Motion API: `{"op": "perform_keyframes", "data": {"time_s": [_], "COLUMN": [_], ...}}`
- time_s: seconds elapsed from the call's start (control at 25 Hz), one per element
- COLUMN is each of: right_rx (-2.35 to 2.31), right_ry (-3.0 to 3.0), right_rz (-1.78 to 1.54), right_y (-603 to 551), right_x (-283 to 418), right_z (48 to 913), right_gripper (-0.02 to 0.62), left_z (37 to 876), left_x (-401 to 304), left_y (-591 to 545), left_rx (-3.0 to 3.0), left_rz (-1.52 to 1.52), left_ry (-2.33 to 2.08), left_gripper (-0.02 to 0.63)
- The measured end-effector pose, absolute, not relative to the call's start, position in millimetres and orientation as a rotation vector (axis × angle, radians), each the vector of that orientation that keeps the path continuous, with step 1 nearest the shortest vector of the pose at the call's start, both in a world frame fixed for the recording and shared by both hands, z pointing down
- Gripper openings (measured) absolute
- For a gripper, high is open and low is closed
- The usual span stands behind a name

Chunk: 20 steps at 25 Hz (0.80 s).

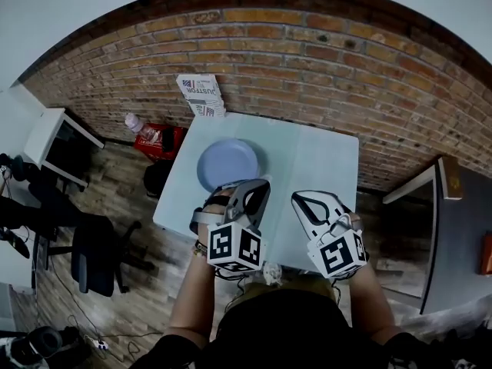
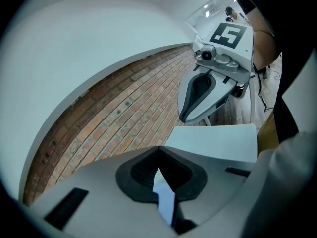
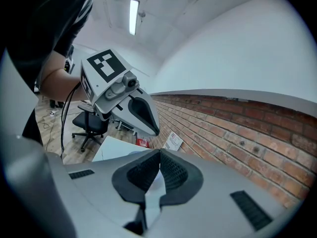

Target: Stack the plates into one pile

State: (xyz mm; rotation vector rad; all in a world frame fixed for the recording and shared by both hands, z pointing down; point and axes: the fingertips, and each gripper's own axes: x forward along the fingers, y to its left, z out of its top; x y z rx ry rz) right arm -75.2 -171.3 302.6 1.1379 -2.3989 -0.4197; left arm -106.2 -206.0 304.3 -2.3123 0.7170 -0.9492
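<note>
Head view: a pale bench (image 1: 327, 164) fills the centre of the frame, its far edge against a brick wall (image 1: 307, 60). A blue plate (image 1: 227, 164) lies on the bench's upper left part, close to the left edge; whether more plates lie under it cannot be told. The rest of the bench top is bare, so the right half gives open room.

The left tongs (image 1: 259, 184) sit at lower centre, tips over the plate's near rim in the picture. Their jaws are pressed together with nothing between them. The right tongs (image 1: 300, 197) are just beside them to the right, over bare bench, jaws likewise closed and empty. Each carries a cube with black-and-white square markers.

At the bench's far left corner a white carton (image 1: 201, 94) leans on the wall. It bears dark print with a small flag-like mark, too small to read surely. Left of the bench a red box (image 1: 165, 141) stands on the wood floor with a bottle (image 1: 137, 123) beside it. A black chair (image 1: 96, 256) is at lower left, a white desk (image 1: 50, 137) at the left edge and a grey cabinet (image 1: 457, 237) at the right edge.
</note>
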Motion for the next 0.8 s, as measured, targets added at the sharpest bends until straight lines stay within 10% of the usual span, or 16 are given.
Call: {"op": "perform_keyframes", "data": {"time_s": [0.8], "right_rx": [1.060], "right_ry": [-2.522], "right_rz": [-0.494], "right_y": [-87.3], "right_x": [37.4], "right_z": [283.4], "right_gripper": [0.034], "left_z": [278.5], "left_x": [38.0], "left_y": [-119.0], "left_rx": [-2.379], "left_rz": [-0.847], "left_ry": [0.845], "left_gripper": [0.021]}}
